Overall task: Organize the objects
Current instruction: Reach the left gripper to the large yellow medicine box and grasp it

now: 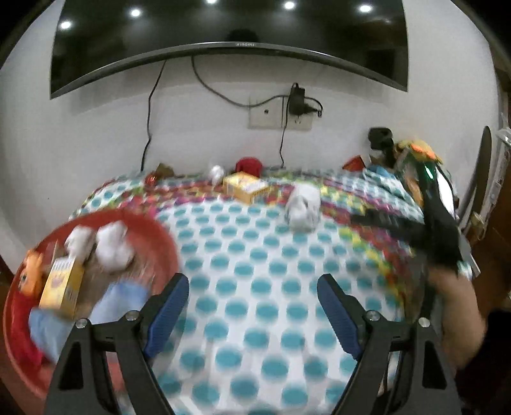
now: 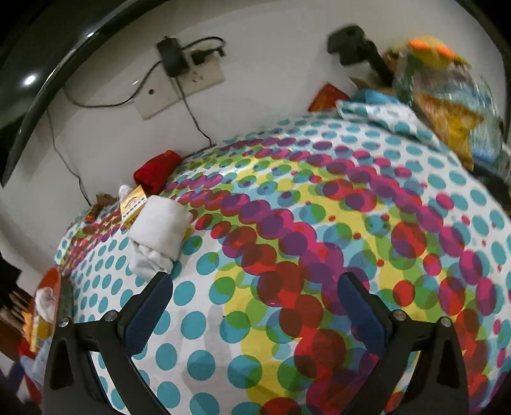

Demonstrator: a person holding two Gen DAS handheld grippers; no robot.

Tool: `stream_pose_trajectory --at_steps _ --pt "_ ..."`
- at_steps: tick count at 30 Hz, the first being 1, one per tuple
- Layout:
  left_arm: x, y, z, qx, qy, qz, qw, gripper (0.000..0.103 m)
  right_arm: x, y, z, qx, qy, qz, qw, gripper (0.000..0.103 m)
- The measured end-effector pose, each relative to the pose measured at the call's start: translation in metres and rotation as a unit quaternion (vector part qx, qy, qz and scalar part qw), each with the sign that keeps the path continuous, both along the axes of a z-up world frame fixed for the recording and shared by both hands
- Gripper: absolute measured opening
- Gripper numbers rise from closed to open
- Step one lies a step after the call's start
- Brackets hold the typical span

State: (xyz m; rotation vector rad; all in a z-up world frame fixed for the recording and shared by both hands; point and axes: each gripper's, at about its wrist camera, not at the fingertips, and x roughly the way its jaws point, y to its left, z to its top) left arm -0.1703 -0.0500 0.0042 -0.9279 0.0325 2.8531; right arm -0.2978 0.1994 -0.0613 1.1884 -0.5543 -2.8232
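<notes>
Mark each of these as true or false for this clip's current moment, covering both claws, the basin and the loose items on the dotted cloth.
1. The left claw is open and holds nothing. True.
2. The right claw is shut on the white rolled cloth. False: it is open and empty, and the cloth lies on the dotted cloth ahead of its left finger.
3. The red basin is empty. False: it holds white rolls, a yellow box and other items.
4. Another yellow box lies on the dotted cloth, outside the basin. True.
5. The screen on the wall shows a bright picture. False: it is dark, with only lamp reflections.
</notes>
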Motion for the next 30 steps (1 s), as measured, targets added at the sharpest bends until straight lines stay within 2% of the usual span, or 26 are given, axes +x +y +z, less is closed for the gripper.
stream_pose_trajectory --at_steps 2,4,7,11,14,18,22,25,29,30 --pt "-0.028 0.009 0.007 -0.004 0.007 0.006 0.9999 0.085 0.0 0.008 -0.004 -0.027 -0.002 -0.004 1.0 0.103" --pt "-0.056 0.017 0.012 -0.011 0.016 0.025 0.9995 0.085 0.001 0.01 -0.004 -0.037 0.002 -0.005 0.999 0.103" --pt "-0.11 0.031 0.016 -0.011 0.009 0.047 0.9988 0.085 0.001 0.011 -0.004 -0.043 0.004 -0.004 0.999 0.103" --pt "-0.183 0.041 0.012 0.002 -0.025 0.107 0.9939 0.085 0.001 0.013 -0.004 -0.052 0.008 -0.001 0.999 0.103" --pt "-0.227 0.04 -0.002 0.009 -0.06 0.129 0.9897 0.085 0.001 0.013 -0.004 -0.055 0.009 0.001 0.998 0.103" --pt "-0.262 0.041 -0.02 0.012 -0.096 0.145 0.9848 0.085 0.001 0.012 -0.005 -0.058 0.01 0.007 0.998 0.103" --pt "-0.284 0.05 -0.032 0.001 -0.109 0.143 0.9836 0.085 0.001 0.011 -0.005 -0.063 0.013 0.013 0.998 0.103" --pt "-0.299 0.049 -0.049 -0.01 -0.141 0.166 0.976 0.085 0.0 0.01 -0.005 -0.067 0.014 0.017 0.998 0.103" --pt "-0.308 0.044 -0.067 -0.02 -0.173 0.171 0.9697 0.085 0.0 0.011 -0.004 -0.071 0.016 0.02 0.997 0.103" --pt "-0.305 0.043 -0.068 -0.022 -0.172 0.171 0.9699 0.067 0.0 0.01 -0.005 -0.071 0.016 0.02 0.997 0.103"
